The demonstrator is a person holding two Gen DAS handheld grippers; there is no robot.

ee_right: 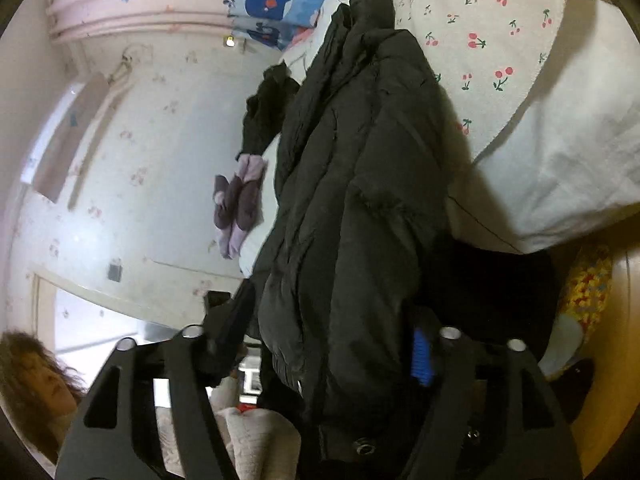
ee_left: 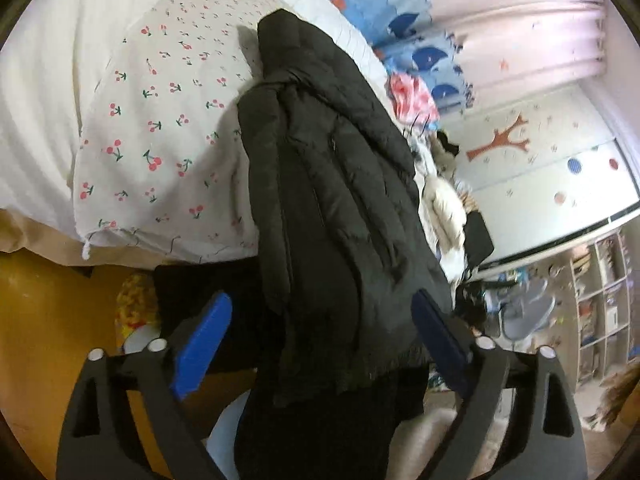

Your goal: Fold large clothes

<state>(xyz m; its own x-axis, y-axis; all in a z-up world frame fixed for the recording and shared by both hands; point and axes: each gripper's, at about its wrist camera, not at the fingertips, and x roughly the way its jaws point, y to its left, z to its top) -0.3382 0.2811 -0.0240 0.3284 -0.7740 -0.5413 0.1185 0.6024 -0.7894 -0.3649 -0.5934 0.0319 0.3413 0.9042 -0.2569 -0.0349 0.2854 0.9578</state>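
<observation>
While both sets of jaws are held apart, pressing nothing, the black padded jacket [ee_left: 332, 200] is seen lying between them on the bed [ee_left: 48, 92]; slippery bulk may unfold if regripped shallowly.

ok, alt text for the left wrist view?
A black quilted puffer jacket lies bunched lengthwise on a cherry-print bedsheet, its near end hanging off the bed between the open blue-padded fingers of the left gripper, which do not press on it. Blue whale-print bedding lies beyond.
</observation>
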